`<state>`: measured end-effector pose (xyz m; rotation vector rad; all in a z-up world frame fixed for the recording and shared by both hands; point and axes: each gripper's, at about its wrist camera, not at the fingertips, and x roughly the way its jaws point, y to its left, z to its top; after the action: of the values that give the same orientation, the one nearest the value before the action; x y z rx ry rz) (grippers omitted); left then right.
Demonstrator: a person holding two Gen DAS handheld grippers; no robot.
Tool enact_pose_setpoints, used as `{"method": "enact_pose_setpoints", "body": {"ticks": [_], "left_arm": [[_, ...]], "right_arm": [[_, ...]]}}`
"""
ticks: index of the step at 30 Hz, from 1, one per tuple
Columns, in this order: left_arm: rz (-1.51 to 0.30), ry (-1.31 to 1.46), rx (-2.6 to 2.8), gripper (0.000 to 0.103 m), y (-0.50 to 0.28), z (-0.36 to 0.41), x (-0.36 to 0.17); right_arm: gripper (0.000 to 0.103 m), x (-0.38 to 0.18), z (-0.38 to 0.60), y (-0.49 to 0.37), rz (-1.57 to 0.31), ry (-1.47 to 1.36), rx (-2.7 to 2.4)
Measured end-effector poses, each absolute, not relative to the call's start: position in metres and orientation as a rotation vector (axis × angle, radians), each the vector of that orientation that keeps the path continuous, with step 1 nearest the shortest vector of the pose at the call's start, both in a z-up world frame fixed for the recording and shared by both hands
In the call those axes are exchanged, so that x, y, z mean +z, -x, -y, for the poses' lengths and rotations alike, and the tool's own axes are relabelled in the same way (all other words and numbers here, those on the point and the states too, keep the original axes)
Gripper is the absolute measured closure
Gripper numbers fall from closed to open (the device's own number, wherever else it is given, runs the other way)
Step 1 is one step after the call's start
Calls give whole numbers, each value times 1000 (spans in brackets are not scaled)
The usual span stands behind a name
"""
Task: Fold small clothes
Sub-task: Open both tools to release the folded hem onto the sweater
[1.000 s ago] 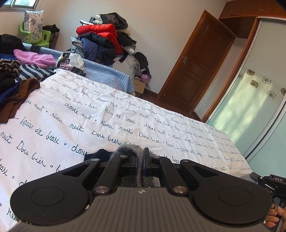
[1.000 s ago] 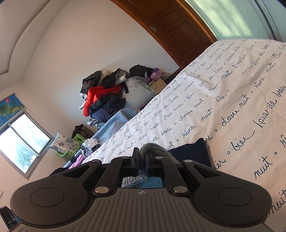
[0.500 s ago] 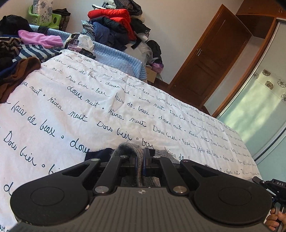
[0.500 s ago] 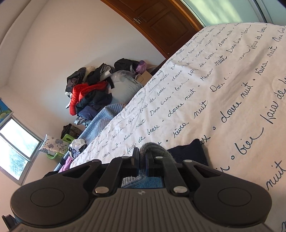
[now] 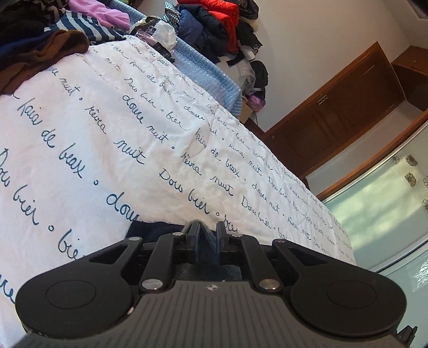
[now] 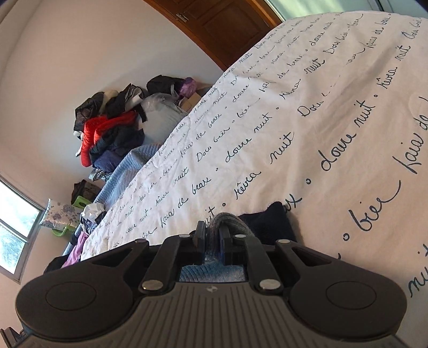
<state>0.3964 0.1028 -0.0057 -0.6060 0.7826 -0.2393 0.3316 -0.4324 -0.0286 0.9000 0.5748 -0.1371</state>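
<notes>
- Bedspread (image 5: 112,150), white w/ dark blue script, covers the bed; work surface in both views
- Far-left corner, left wrist view: heap of clothes (image 5: 34,40) on the spread – brown, navy, striped, pink pcs
- Blue quilt (image 5: 203,72) runs along far bed edge; beyond it a pile of jackets (image 5: 214,24), red one on top, against the wall
- Wooden door (image 5: 345,115) at right of left view; frosted sliding panel (image 5: 379,208) further right
- Right wrist view: window (image 6: 13,222) at left edge, floral bag on green stool (image 6: 60,216) below it
- Nothing stands between grippers and open spread ahead
- Task item: small knit garment (image 6: 230,222), grey rib edge over dark navy body, lies on spread right at the fingertips; light blue knit shows under the right tool
- Left gripper (image 5: 205,237): angled down at bed, frame rolled so the bed slopes; jaws narrow and opening, grey/navy knit between them, gaps beside the cloth, pads not seen pressing
- Right gripper (image 6: 212,239): also tilted down, low over spread; jaws narrow and opening, grey rib fold humps up between them, contact w/ pads can't be told for sure
</notes>
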Motion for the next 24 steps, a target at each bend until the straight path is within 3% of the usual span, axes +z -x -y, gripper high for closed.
{"method": "enact_pose_setpoints", "body": {"ticks": [2,6,24], "left_arm": [[-761,583,-228,93,-395,-104,-1],[-734,551,-218,91,-389,-108,8],[-833,321,-565,75,-361,-47,4]], "right_arm": [[86,-27,431,-334,-578,-877,-140],[34,-18,428,-333,-540,-808,-164],[32,-10,415,-347,-582,-854,44]]}}
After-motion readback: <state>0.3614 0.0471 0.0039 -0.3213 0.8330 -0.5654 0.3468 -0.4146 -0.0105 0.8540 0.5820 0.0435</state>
